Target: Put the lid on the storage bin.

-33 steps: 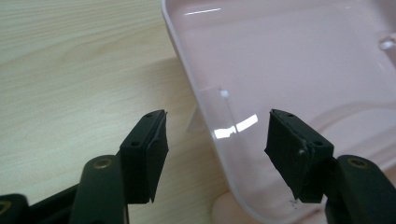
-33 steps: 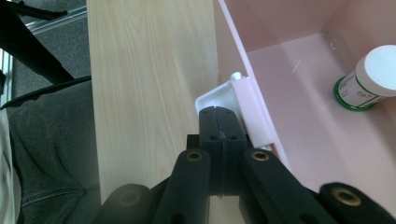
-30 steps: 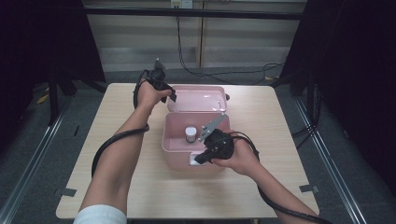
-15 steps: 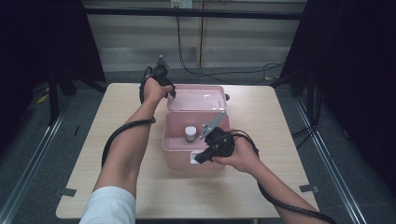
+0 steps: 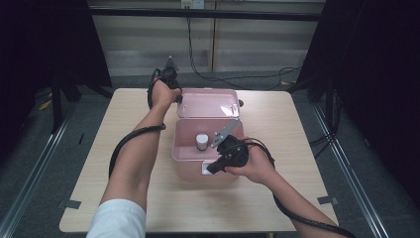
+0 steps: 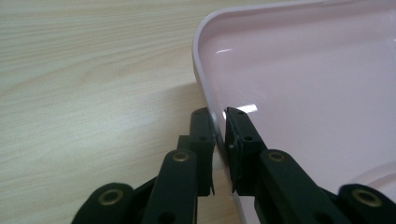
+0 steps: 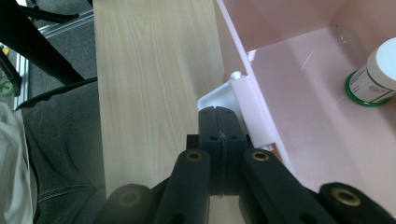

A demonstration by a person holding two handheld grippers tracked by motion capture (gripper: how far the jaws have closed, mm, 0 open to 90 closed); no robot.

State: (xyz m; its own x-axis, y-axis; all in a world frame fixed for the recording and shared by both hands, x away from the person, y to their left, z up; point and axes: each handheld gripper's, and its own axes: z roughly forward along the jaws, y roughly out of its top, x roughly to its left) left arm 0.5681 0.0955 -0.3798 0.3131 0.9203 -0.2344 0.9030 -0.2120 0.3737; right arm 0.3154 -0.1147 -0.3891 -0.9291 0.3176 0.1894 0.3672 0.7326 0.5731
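A pink box [image 5: 184, 148] stands open mid-table, its lid [image 5: 208, 102] lying flat behind it. Inside stands a small white-capped bottle [image 5: 202, 142] with a green base [image 7: 376, 72]. My left gripper [image 5: 177, 99] is at the lid's far left corner. Its jaws have just been closing, and in the left gripper view my left gripper [image 6: 219, 126] pinches the rim of the lid [image 6: 303, 93] between its pads. My right gripper [image 5: 210, 169] is at the box's front wall. There my right gripper [image 7: 218, 122] is shut with nothing between its jaws, its tip against the white latch [image 7: 220, 97].
The wooden table [image 5: 297, 148] has bare surface left and right of the box. Black cables trail from both grippers over the forearms. Dark curtains and floor cables [image 5: 237, 79] lie beyond the far edge. A trouser leg [image 7: 51, 140] shows beside the table's near edge.
The left hand has edged slightly toward the lid's corner and its jaws have closed onto the rim. The right hand and the box have not moved.
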